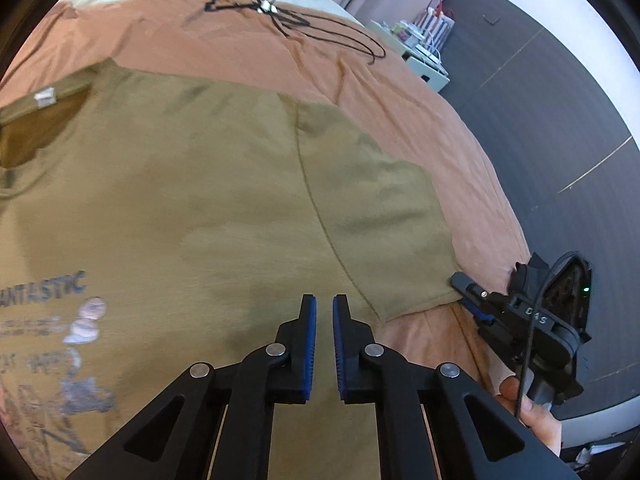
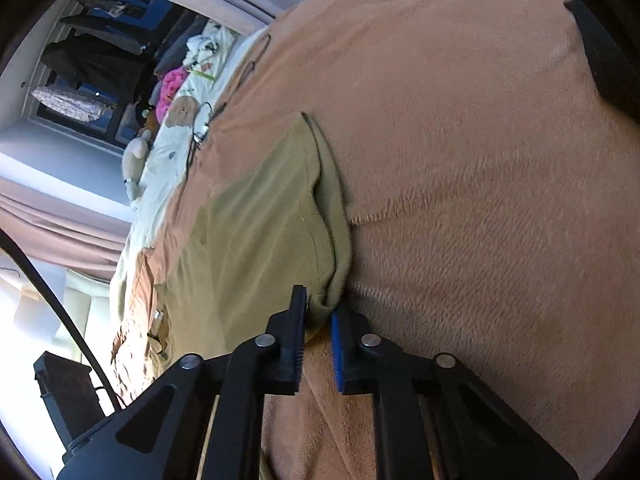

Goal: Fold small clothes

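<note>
An olive T-shirt (image 1: pixel 200 200) with a printed front lies flat on an orange-brown blanket (image 1: pixel 400 100). My left gripper (image 1: pixel 324 300) is down on the shirt's body near the sleeve seam. Its blue pads are almost together, with only a thin strip of olive cloth in the gap. The right gripper (image 1: pixel 460 280) sits at the sleeve's outer corner, held by a hand (image 1: pixel 536 412). In the right wrist view, the right gripper (image 2: pixel 318 304) is shut on the bunched hem of the sleeve (image 2: pixel 280 208).
A black cable (image 1: pixel 320 24) loops over the blanket behind the shirt. The bed's edge drops to a dark floor (image 1: pixel 540 100) on the right, where a white cabinet (image 1: pixel 424 64) holds boxes. Plush toys (image 2: pixel 136 160) and bedding lie at the bed's far end.
</note>
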### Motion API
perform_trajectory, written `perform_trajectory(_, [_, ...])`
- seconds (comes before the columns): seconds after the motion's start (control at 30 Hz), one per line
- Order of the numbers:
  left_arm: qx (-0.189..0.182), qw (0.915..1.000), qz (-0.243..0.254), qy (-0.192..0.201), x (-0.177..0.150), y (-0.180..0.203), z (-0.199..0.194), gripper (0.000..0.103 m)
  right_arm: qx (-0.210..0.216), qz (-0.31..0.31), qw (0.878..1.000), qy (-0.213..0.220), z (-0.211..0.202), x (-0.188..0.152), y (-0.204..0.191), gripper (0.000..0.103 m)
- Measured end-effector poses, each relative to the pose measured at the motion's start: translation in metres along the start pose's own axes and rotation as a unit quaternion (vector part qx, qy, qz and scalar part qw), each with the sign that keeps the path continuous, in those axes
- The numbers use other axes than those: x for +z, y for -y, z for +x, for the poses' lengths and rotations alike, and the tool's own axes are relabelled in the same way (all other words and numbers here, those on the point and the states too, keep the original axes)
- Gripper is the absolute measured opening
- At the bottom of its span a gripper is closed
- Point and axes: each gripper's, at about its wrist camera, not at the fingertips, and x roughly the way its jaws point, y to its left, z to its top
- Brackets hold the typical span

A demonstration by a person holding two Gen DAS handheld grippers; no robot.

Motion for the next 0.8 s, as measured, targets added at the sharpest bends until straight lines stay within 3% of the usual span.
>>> perform_trajectory(0.23, [-0.026, 0.9994, 0.001, -0.022, -0.005, 0.018, 0.024, 0.005, 0.017, -0.032, 0.999, 0.021, -0.008, -0.009, -0.017, 0.004])
perform_trajectory(0.8, [-0.047, 0.9969, -0.039, -0.05, -0.015, 0.006, 0.051, 0.002, 0.138, -0.061, 0.988, 0.015, 0.001, -0.016, -0.019, 0.004])
